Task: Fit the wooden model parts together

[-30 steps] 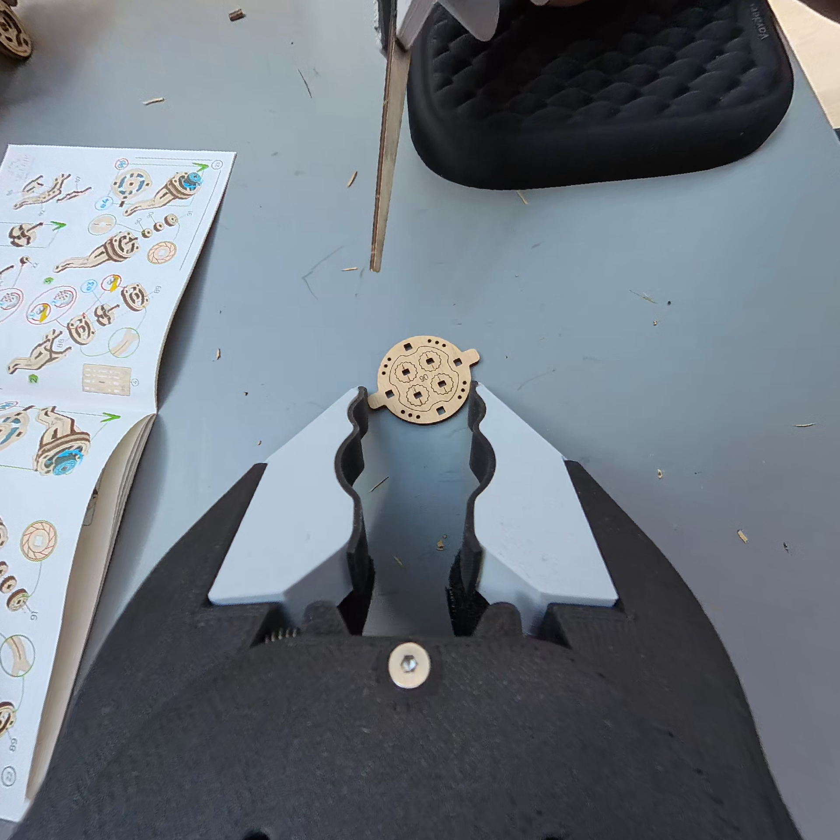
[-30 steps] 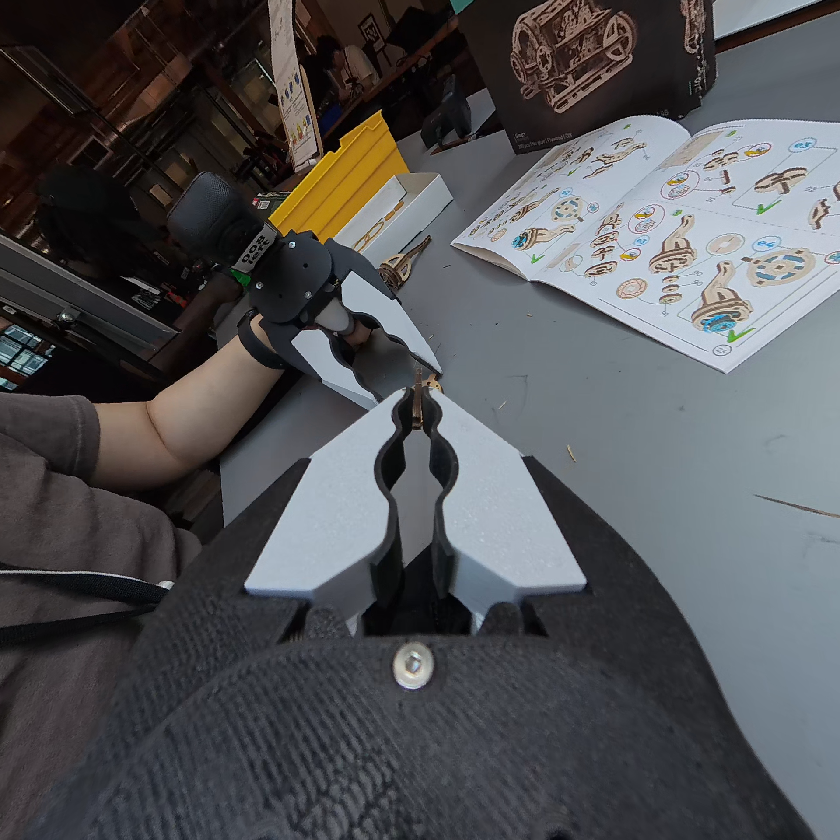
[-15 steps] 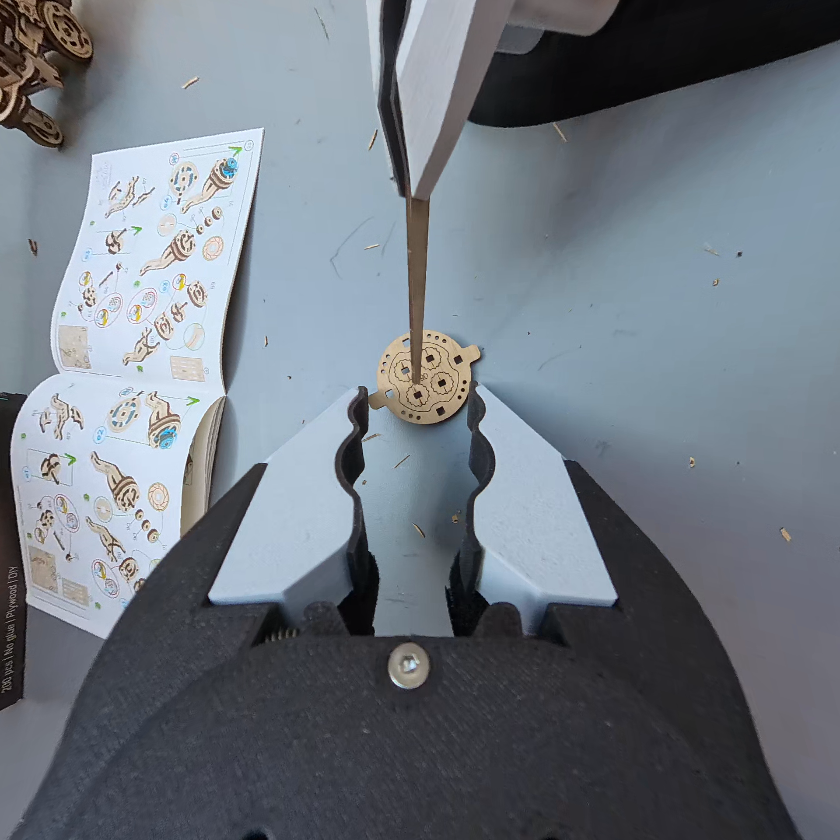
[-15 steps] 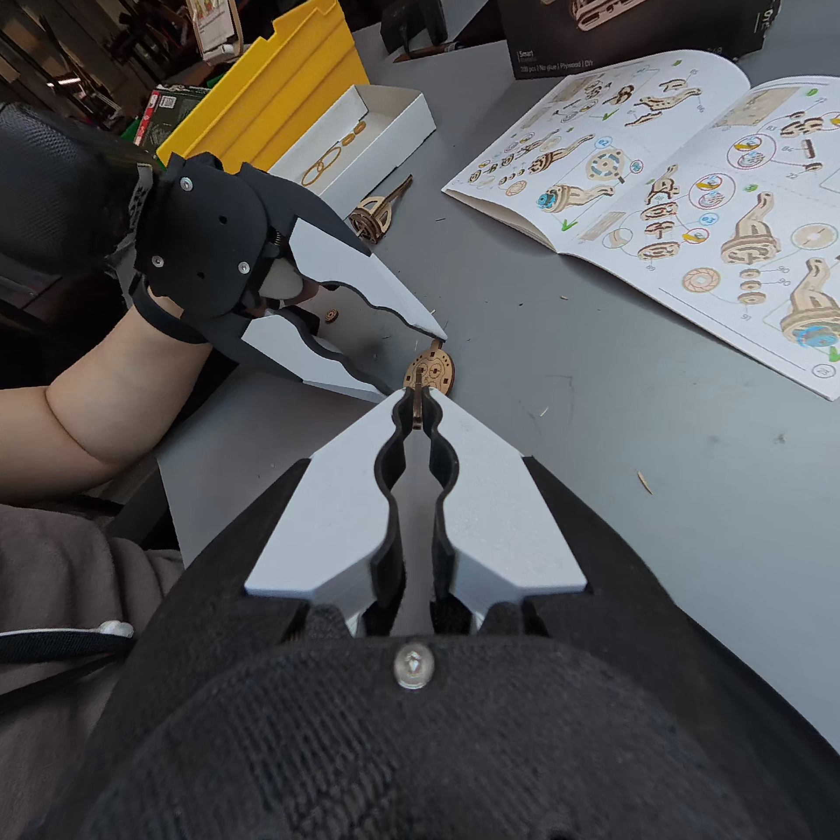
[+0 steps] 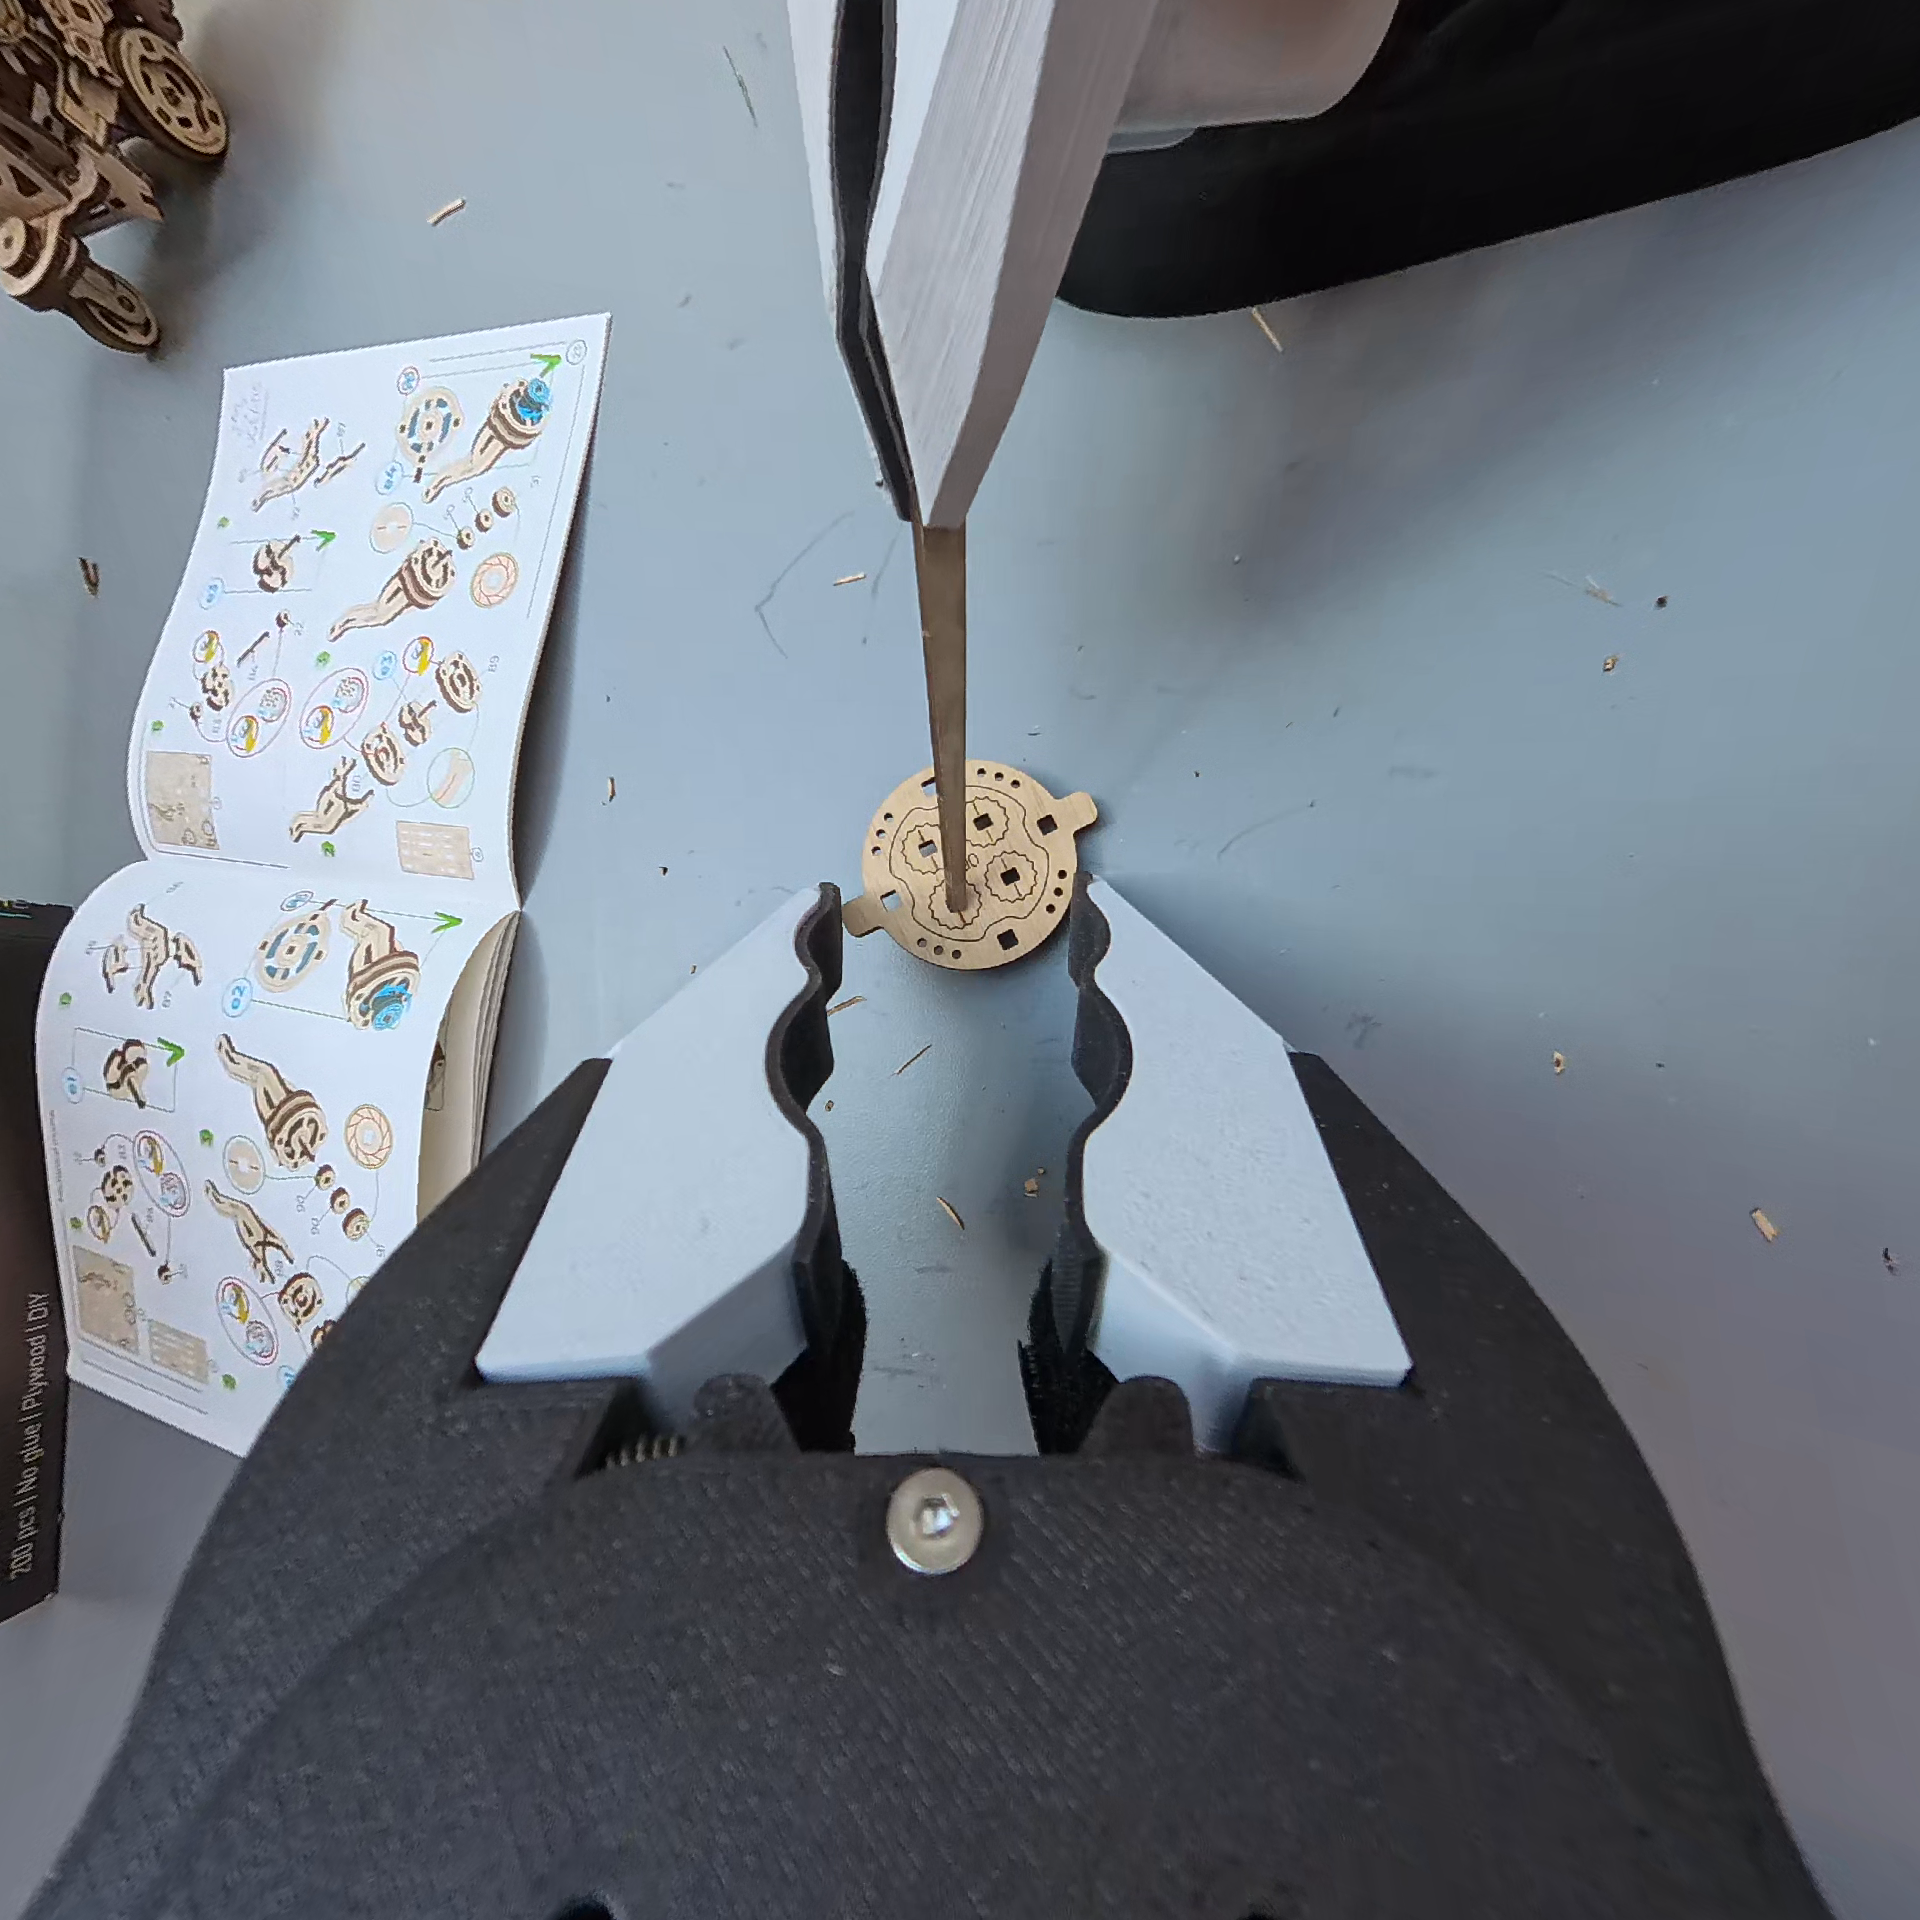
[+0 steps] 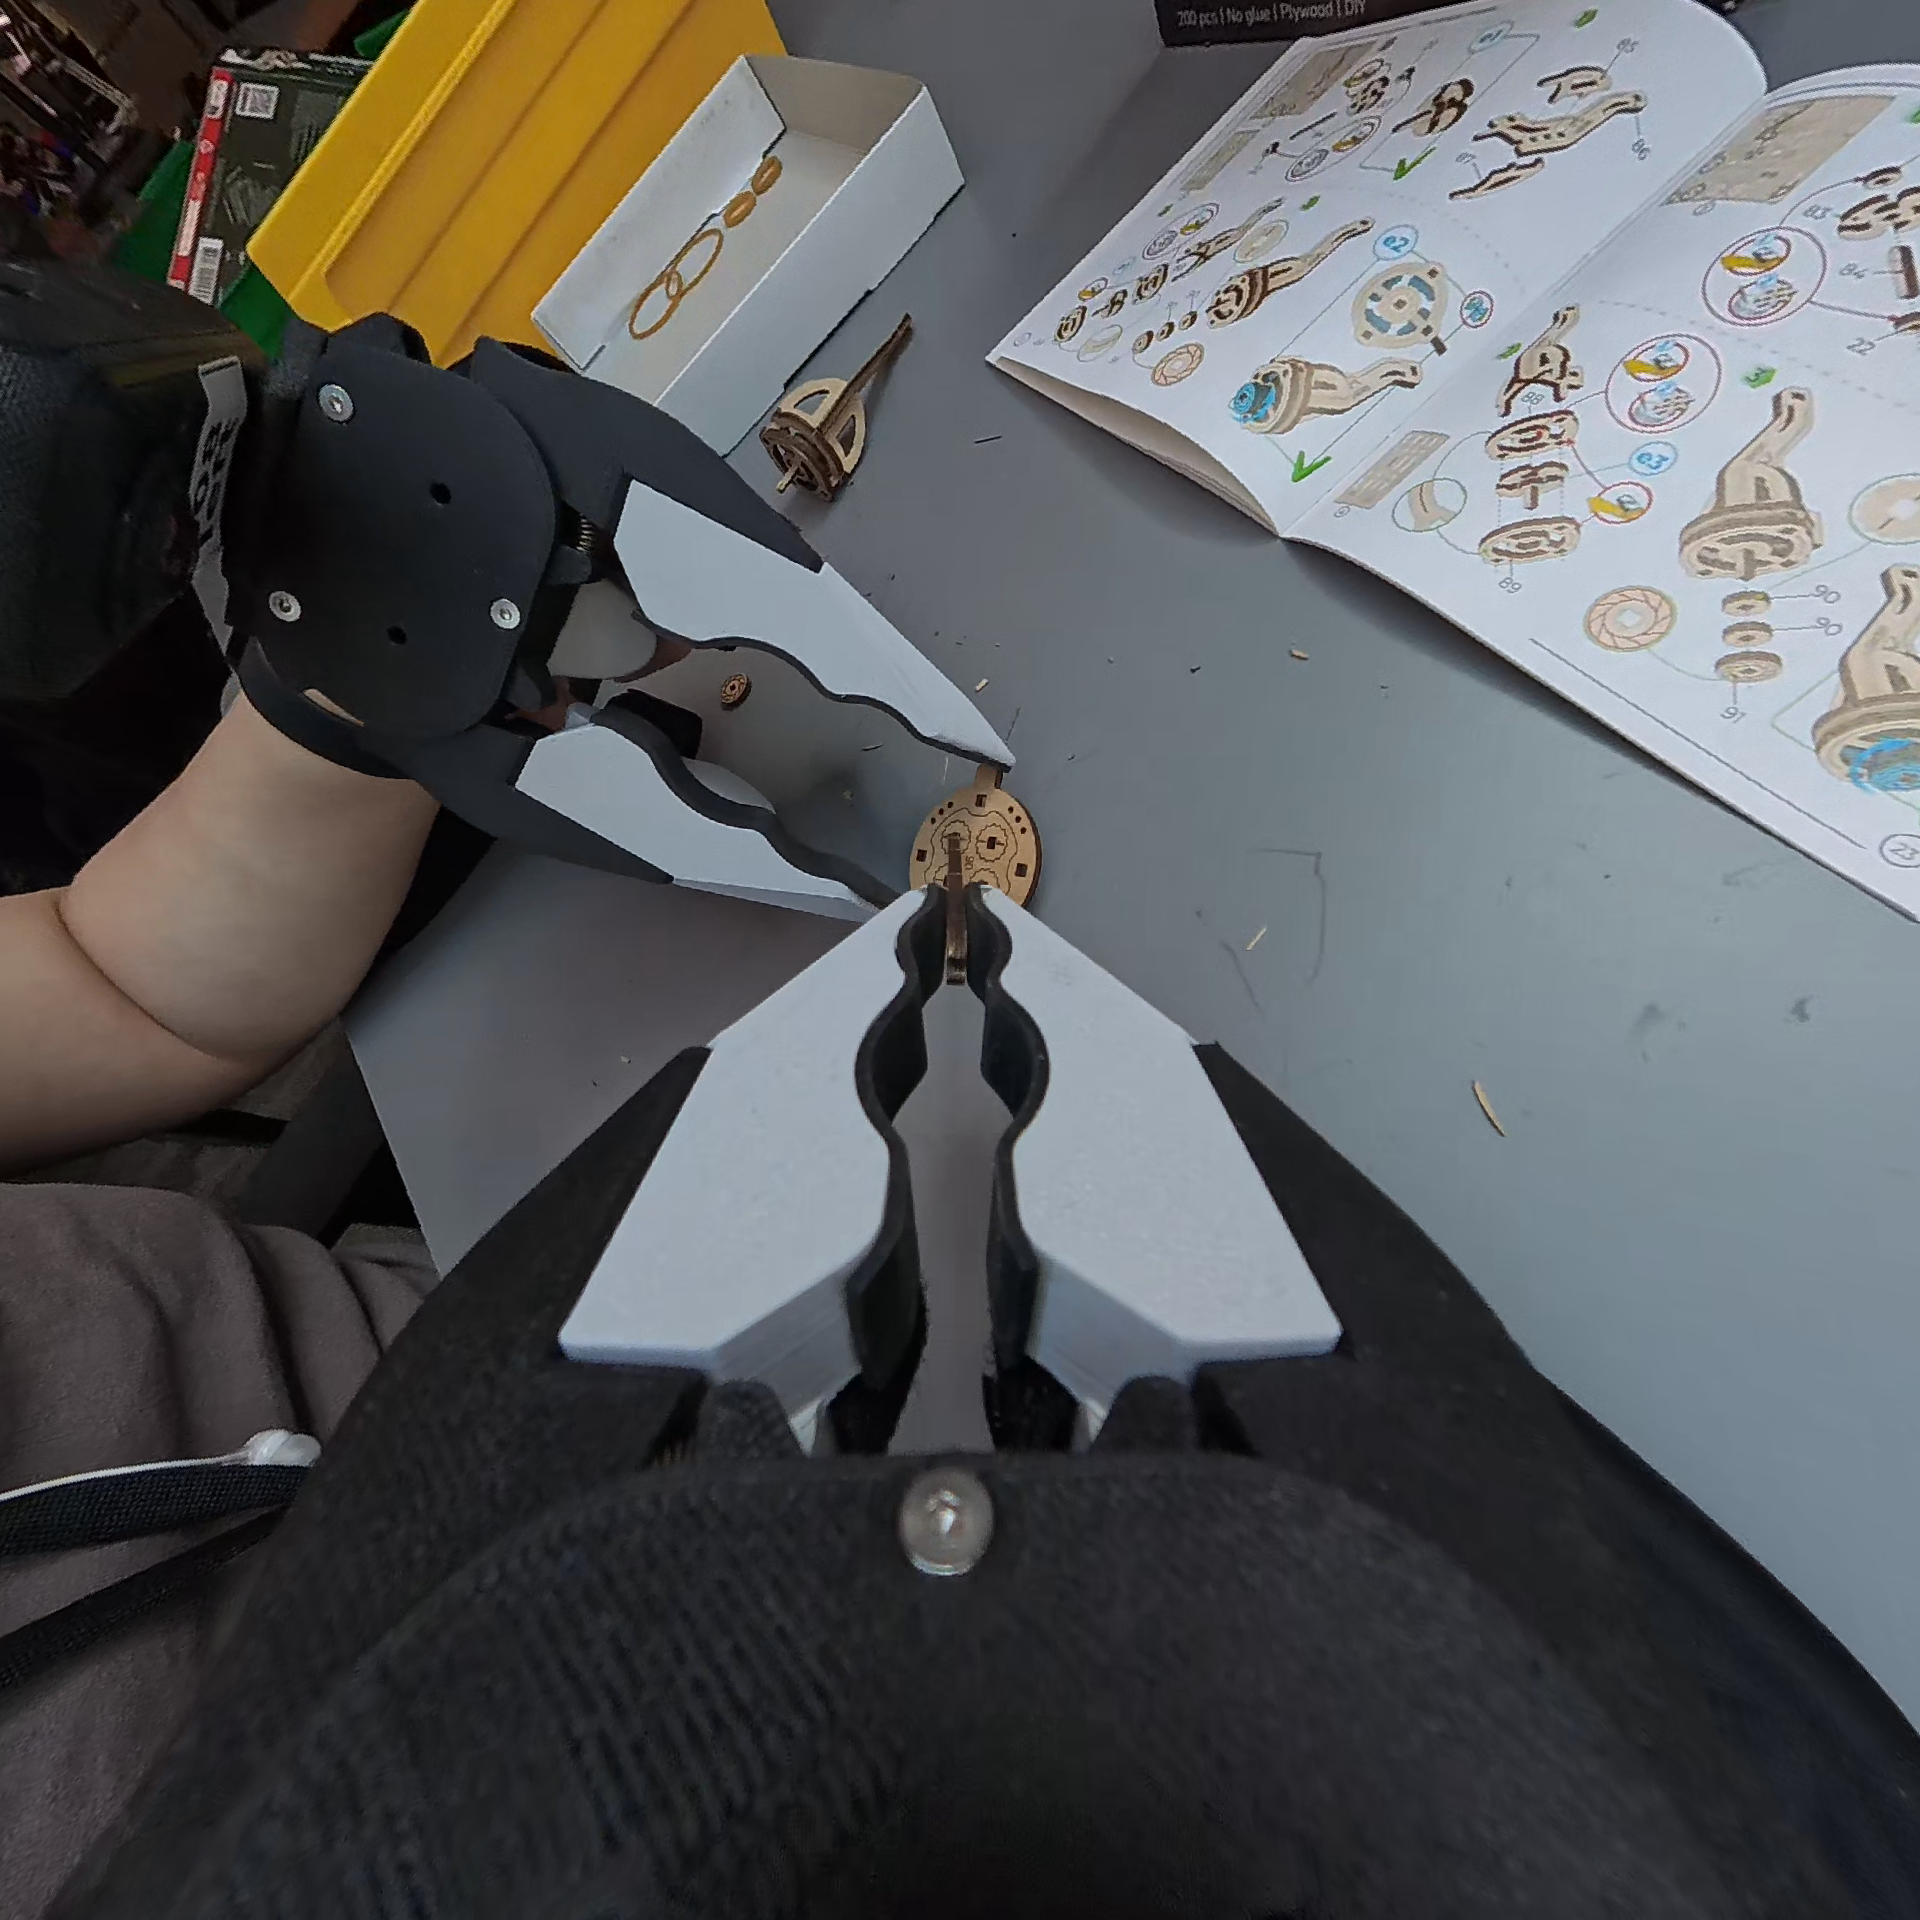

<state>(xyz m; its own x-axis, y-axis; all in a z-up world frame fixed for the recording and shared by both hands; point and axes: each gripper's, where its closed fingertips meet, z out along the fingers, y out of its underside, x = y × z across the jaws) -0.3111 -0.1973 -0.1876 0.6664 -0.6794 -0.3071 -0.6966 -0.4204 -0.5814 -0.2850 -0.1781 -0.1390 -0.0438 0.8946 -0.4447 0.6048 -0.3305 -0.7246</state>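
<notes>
Left wrist view: the left gripper (image 5: 951,902) stands spread wide, its fingers flanking the round wooden disc (image 5: 977,868), which lies flat on the grey table (image 5: 1455,727); whether the tips touch its rim, I cannot tell. From twelve o'clock the right gripper (image 5: 920,509) reaches down, clenched on a thin wooden stick (image 5: 943,717) whose lower end meets the disc's face at a square hole. An open instruction booklet (image 5: 343,790) lies at nine o'clock.

Right wrist view: the right gripper (image 6: 951,904) pinches the stick (image 6: 954,935) upright over the disc (image 6: 977,847). The left gripper (image 6: 935,821) comes in from ten o'clock, a white tray (image 6: 831,239) beyond it.
</notes>
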